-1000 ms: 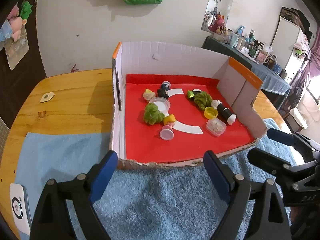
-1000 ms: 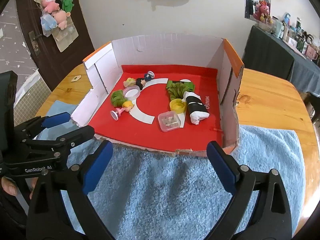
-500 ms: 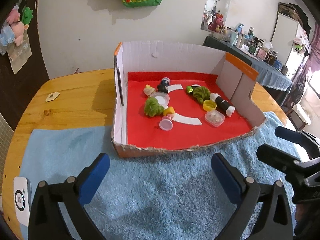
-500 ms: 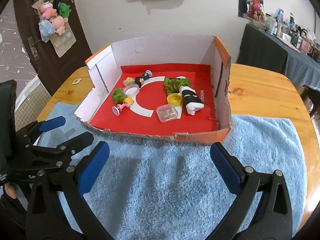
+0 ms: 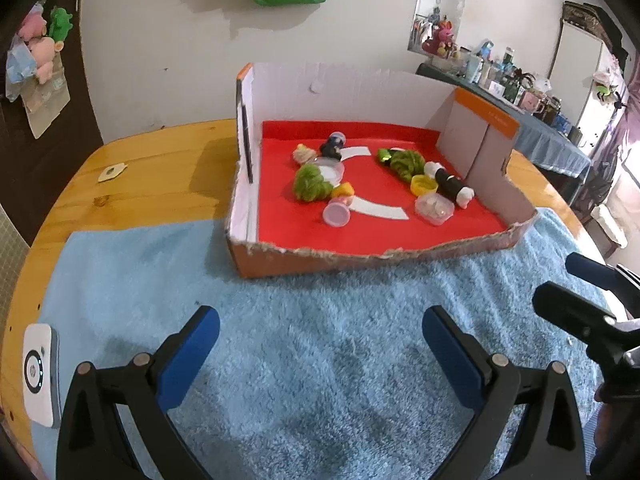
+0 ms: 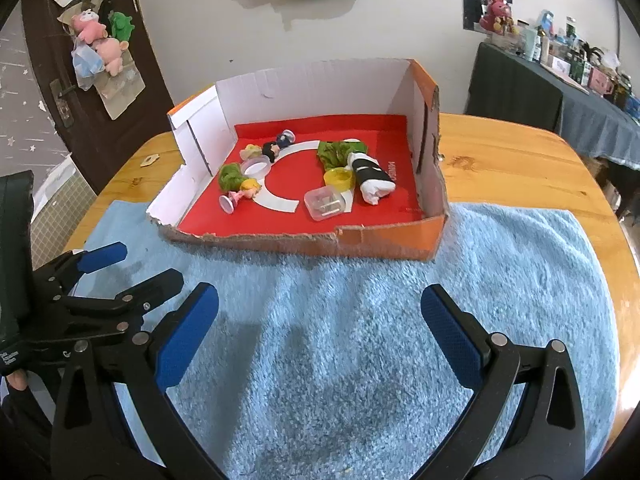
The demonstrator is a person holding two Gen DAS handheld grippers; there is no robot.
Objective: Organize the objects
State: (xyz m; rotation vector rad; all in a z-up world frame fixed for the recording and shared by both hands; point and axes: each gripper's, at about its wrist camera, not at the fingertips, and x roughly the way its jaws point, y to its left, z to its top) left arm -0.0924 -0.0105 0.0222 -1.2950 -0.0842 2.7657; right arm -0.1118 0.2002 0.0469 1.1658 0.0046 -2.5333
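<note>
Standing wide apart, both jaw pairs have just finished opening; left gripper [image 5: 320, 344] and right gripper [image 6: 320, 320] hold nothing, only blue towel [image 5: 320, 360] beneath. Box [image 6: 360, 240] now sits farther from both than a second ago, its torn front wall fully in view, front edge on the towel's far edge. Inside, on the red floor: green yarn [image 5: 310, 186], yellow cap [image 6: 338, 178], clear case [image 6: 324, 204], black-white roll [image 6: 370, 174].
</note>
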